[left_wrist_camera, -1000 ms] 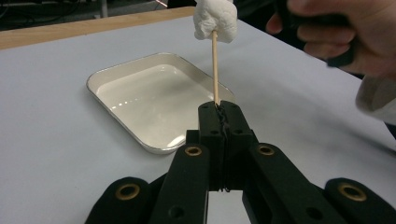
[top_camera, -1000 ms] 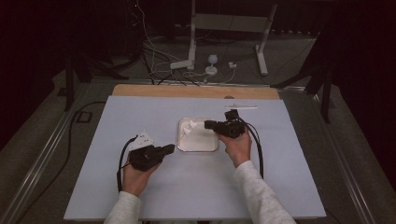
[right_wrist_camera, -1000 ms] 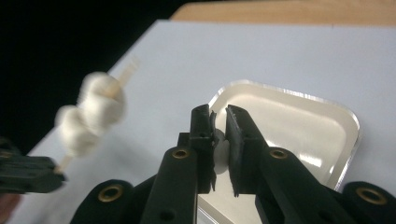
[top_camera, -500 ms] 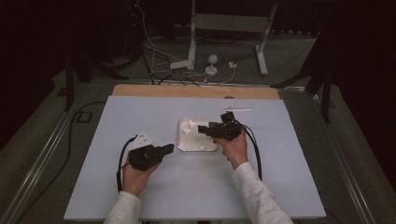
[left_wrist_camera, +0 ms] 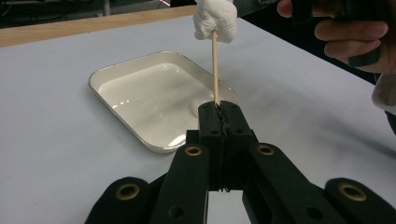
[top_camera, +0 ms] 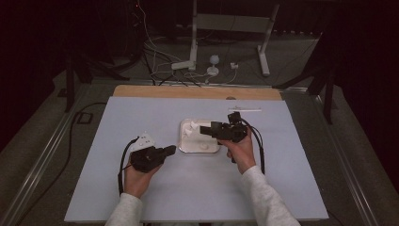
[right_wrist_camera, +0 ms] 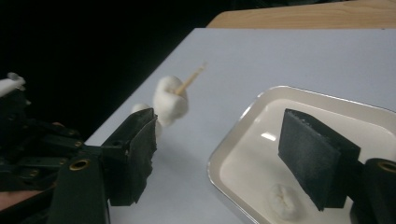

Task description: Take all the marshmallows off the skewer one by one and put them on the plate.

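The left claw clenches one thin wooden stick through a white, lumpy marshmallow (a second lies in the tray); the right claw, just opening, grips nothing.

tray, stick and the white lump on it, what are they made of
Tray: probably enamelled or coated metal, glossy cream with a thin rolled rim and bright glints. Stick: looks like wood or bamboo, thin, tan and matt. White lump: most likely a marshmallow, soft, chalky and dented where the stick runs through it.
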`<state>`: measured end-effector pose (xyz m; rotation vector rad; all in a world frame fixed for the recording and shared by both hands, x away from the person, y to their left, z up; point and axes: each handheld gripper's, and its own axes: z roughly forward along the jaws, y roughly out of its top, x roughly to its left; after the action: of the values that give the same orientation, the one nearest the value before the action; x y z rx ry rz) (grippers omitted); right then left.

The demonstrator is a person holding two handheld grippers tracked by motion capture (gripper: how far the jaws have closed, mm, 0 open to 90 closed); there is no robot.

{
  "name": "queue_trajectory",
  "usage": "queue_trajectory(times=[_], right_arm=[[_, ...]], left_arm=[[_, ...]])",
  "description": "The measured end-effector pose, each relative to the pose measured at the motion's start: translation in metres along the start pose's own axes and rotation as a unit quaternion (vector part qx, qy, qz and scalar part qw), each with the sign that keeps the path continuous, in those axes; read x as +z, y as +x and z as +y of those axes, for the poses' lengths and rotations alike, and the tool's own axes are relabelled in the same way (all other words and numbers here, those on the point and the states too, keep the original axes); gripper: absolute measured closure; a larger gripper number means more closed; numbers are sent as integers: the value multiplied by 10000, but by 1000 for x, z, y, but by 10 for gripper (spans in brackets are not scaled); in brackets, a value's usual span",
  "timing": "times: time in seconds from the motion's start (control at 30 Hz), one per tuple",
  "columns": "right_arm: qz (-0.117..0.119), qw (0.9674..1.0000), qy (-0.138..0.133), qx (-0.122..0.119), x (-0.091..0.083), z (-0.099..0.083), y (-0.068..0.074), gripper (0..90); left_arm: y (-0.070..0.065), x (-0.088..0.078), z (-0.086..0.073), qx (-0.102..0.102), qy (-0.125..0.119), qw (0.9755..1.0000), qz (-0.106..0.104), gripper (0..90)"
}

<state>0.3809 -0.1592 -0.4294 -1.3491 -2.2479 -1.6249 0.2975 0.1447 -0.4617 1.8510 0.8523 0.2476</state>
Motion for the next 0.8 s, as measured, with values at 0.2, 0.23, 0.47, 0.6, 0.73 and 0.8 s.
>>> queue_trajectory(times=[0.2, 0.23, 0.47, 0.6, 0.73, 0.8], right_arm=[[210, 9998, -18, 66, 2, 1, 3, 243], [287, 9996, -20, 81, 3, 1, 4, 245], [815, 9955, 69, 485, 11, 2, 4, 478], [920, 9930, 125, 728, 14, 3, 4, 631], [954, 9927, 116, 733, 15, 3, 6, 709], [959, 9925, 152, 737, 15, 3, 7, 723]], left_arm=[[-3, 2, 0, 18, -16, 10000, -90, 900], [-3, 3, 0, 24, -21, 9999, -106, 900], [-6, 3, 1, 68, -102, 9997, -198, 900], [-6, 3, 1, 73, -91, 9998, -191, 900], [-6, 4, 1, 102, -59, 9997, -193, 900], [-7, 4, 0, 119, -34, 9998, -185, 900]])
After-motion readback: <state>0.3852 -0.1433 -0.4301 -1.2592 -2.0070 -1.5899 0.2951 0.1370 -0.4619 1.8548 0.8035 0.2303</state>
